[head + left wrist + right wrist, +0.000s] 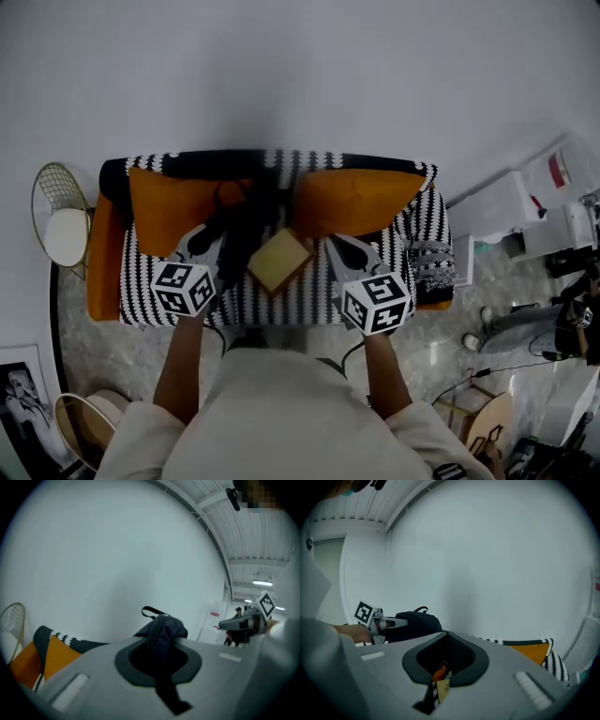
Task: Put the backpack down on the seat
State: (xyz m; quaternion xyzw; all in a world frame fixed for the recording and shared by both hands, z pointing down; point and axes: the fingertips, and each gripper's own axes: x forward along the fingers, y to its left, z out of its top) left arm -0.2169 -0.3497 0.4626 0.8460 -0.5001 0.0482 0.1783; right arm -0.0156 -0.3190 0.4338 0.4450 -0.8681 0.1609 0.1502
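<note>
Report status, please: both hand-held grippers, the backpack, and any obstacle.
Left hand-held gripper shut on backpack fabric. Right hand-held gripper state unclear. Backpack over sofa, seemingly not down yet. Tan square object at seat middle.

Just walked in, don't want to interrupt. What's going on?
A person stands at a striped sofa, a gripper in each hand. The left gripper is shut on a dark backpack, held over the seat, not yet down. The right gripper is shut and empty beside it.
</note>
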